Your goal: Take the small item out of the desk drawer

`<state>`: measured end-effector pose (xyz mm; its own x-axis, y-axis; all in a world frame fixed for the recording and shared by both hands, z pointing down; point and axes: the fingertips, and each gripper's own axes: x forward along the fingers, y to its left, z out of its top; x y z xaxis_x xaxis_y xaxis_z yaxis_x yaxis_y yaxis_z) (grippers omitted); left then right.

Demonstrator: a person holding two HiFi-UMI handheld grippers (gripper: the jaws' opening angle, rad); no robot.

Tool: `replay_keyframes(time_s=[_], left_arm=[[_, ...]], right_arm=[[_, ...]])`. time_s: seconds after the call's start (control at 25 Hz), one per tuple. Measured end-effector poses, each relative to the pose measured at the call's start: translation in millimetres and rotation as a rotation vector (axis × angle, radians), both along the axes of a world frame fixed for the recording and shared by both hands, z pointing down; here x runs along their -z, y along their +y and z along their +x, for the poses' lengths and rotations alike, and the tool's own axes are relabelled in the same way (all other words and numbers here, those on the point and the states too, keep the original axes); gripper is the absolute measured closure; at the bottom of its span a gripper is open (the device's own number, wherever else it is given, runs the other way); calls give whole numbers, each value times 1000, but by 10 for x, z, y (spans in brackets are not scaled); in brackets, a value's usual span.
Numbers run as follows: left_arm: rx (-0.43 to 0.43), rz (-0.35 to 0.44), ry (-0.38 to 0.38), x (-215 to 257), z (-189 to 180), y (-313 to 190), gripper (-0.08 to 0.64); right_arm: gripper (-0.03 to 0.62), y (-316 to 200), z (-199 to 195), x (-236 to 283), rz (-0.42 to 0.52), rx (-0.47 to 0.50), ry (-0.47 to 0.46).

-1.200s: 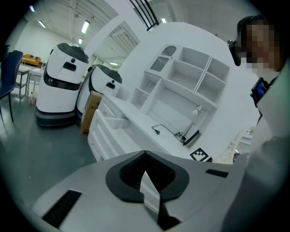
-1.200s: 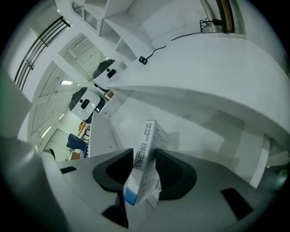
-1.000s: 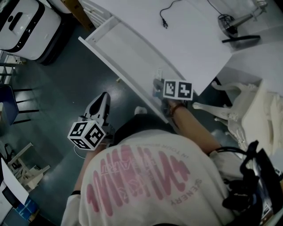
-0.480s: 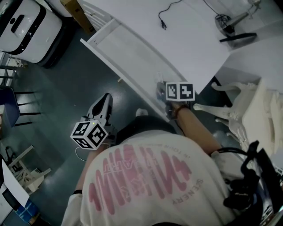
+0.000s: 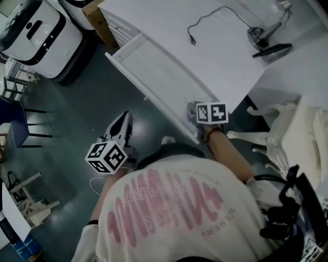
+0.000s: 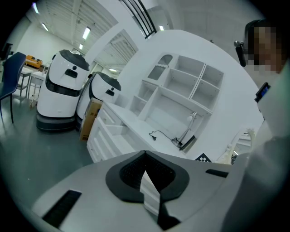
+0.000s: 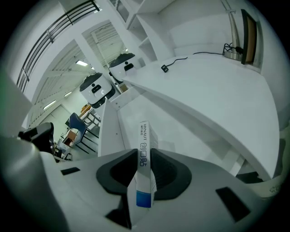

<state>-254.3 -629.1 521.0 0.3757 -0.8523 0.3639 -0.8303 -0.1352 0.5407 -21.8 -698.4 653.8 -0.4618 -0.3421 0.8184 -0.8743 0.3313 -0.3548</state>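
Observation:
The white desk drawer (image 5: 154, 66) stands pulled open below the desk top (image 5: 220, 61). My right gripper (image 5: 192, 110) is at the drawer's near end, just over its front rail. In the right gripper view the right gripper (image 7: 144, 153) is shut on a small white box with a blue end (image 7: 144, 136), which stands upright between the pads above the drawer floor (image 7: 181, 131). My left gripper (image 5: 122, 121) hangs over the dark floor, left of the drawer and apart from it. Its jaws (image 6: 146, 156) stand together with nothing held.
On the desk top lie a black cable with a plug (image 5: 191, 41) and a desk lamp (image 5: 266, 36). A white wheeled robot (image 5: 36, 36) and a cardboard box (image 5: 95, 15) stand at the far left. A white chair (image 5: 287, 128) is right of the drawer.
The right gripper has stayed at the drawer's near end with little movement. The left gripper has barely shifted. The head view has drifted, so the desk sits a little lower in the picture.

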Motion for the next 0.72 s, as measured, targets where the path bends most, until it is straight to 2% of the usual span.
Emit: replay_keyframes(time_s=[0.44,0.72], left_arm=[[4,84,-17,345,-50,260,532],[-2,123,23,532,-41,727,532]], right_arm=[[491,38,127,502,150,-82,-37],[491,388,179,1051,296,-123,-64]])
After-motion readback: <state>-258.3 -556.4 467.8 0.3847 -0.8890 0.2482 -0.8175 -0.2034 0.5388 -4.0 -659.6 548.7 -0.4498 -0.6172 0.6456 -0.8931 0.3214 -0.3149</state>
